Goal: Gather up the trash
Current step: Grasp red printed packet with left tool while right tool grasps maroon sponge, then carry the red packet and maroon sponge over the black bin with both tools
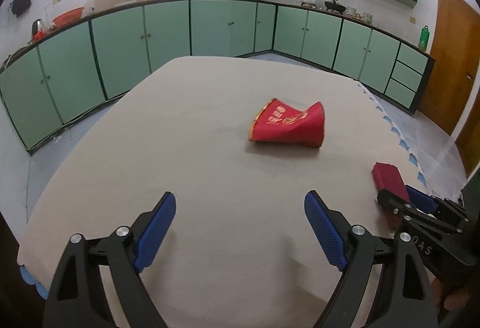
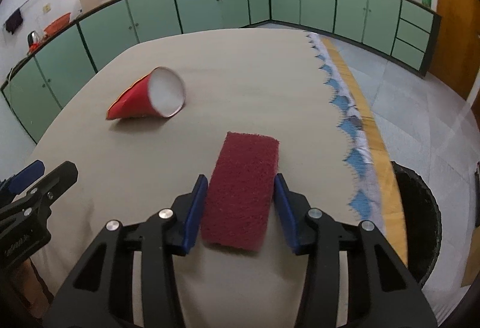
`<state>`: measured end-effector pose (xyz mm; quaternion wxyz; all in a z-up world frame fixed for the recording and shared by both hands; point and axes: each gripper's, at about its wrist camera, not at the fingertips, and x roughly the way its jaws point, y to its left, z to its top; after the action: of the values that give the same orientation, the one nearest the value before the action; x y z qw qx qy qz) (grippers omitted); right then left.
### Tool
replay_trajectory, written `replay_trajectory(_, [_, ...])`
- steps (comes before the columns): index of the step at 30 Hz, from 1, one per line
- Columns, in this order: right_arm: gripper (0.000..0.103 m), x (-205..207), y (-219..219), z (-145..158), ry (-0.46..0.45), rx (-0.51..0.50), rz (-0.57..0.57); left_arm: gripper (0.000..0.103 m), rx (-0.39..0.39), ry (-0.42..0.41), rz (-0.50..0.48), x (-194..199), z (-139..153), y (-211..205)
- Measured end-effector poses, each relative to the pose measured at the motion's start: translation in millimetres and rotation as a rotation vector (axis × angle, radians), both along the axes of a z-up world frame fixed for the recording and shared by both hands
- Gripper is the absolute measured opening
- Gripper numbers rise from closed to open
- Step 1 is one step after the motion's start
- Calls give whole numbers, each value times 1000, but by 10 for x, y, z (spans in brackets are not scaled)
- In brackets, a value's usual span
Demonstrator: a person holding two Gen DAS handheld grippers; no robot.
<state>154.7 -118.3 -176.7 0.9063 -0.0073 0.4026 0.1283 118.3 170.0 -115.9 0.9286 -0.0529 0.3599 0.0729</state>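
My right gripper point(image 2: 240, 208) pinches the sponge point(image 2: 243, 190); my left gripper point(image 1: 240, 232) hangs spread and empty.

The sponge lies flat on the table point(image 2: 255, 67) between my blue pads point(image 2: 195, 208), which press its long sides. The crushed red cup point(image 2: 150, 97) lies on its side farther off, left of the sponge, well ahead of my left fingers.

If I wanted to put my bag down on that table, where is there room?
Most of the table is bare: the whole far stretch behind the crushed red cup, and the wide side left of it. It is crowded only near the right edge, where the right gripper closes its fingers around the red scouring pad.
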Motion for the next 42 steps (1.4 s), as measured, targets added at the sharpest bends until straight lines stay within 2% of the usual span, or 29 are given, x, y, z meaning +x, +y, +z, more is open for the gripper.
replay_trajectory(6, [43, 125, -222, 132, -18, 12, -29, 86, -23, -19, -38, 188, 79, -123])
replay_trajectory(16, [43, 404, -293, 315, -55, 17, -35, 86, -52, -21, -95, 704, 128, -256])
replay_trajectory(28, [43, 736, -125, 311, -57, 36, -12, 86, -99, 29, -98, 1159, -72, -90])
replay_trajectory(38, [43, 826, -93, 251, -38, 39, -2, 86, -171, 102, -137, 1350, -263, 22])
replay_trajectory(42, [43, 825, -121, 237, -31, 45, -3, 81, -167, 100, -132, 1361, -245, 4])
